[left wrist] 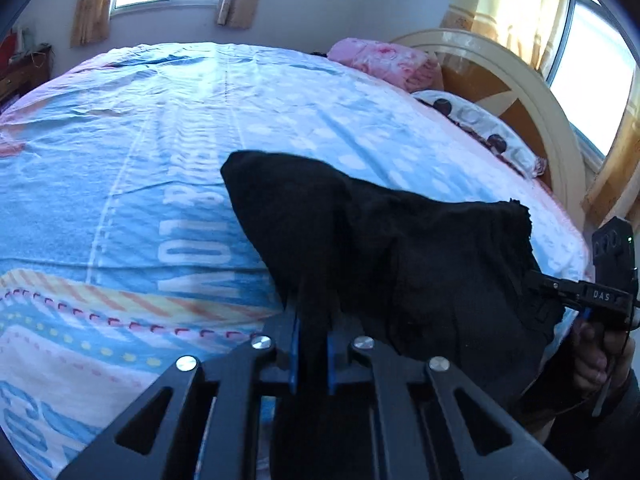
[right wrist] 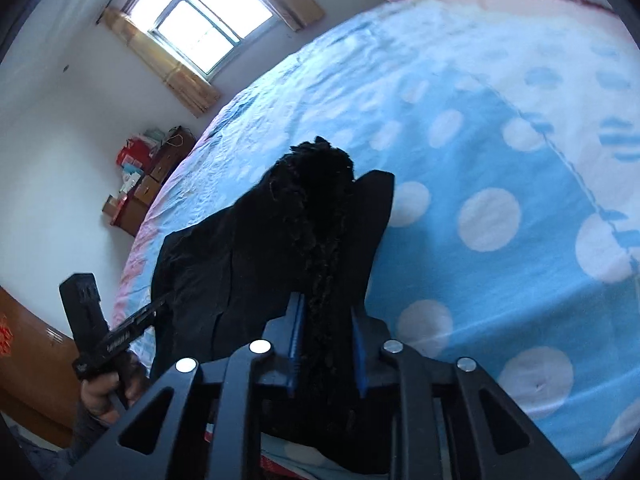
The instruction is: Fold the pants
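Black pants (left wrist: pixel 400 264) are held bunched above the bed (left wrist: pixel 120 160), not laid flat. Left gripper (left wrist: pixel 312 344) and right gripper (right wrist: pixel 326 344) each clamp a bundle of the cloth. No finished fold visible; folding appears largely outstanding.

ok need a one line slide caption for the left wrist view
Left gripper and right gripper each clamp the black pants, holding them lifted over the blue patterned bedspread.
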